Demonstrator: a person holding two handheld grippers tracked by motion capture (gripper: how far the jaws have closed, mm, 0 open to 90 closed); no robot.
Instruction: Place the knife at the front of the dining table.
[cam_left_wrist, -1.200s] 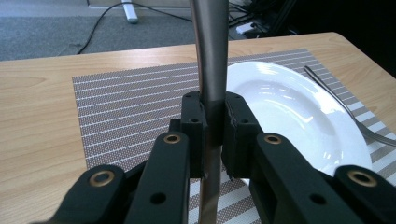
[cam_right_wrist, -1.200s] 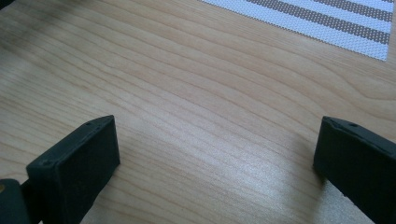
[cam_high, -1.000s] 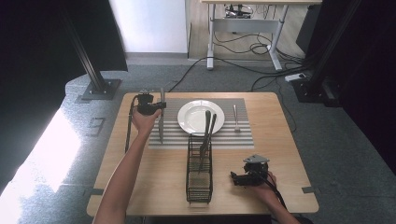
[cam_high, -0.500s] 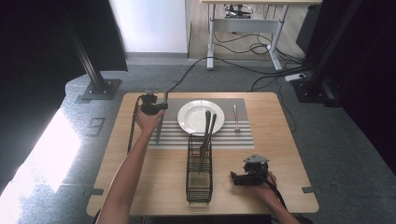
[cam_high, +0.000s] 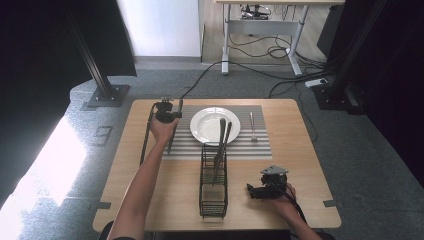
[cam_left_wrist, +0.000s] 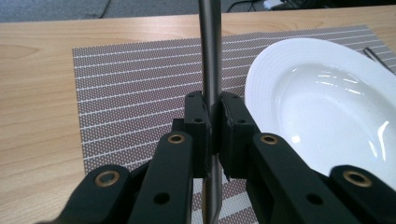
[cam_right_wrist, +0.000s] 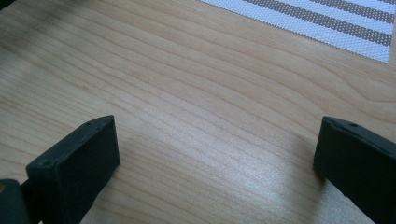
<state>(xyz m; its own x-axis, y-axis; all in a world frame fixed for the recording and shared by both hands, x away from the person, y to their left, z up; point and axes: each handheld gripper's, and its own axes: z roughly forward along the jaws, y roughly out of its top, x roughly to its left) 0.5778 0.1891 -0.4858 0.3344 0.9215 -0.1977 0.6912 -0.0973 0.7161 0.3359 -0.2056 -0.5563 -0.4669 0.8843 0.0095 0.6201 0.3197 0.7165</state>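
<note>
From the high view, the left gripper (cam_high: 172, 116) holds a slim metal utensil (cam_high: 171, 142) over the striped placemat (cam_high: 260, 145) at nine o'clock of the round white plate (cam_high: 202, 131); a black wire rack (cam_high: 214, 192) stands at six o'clock. The left gripper view adds detail: the pads clamp the smooth steel handle (cam_left_wrist: 210, 70) above the woven mat (cam_left_wrist: 135, 84). In the right gripper view, the right gripper (cam_right_wrist: 217, 154) gapes wide over bare, pale wood grain (cam_right_wrist: 196, 93).
</note>
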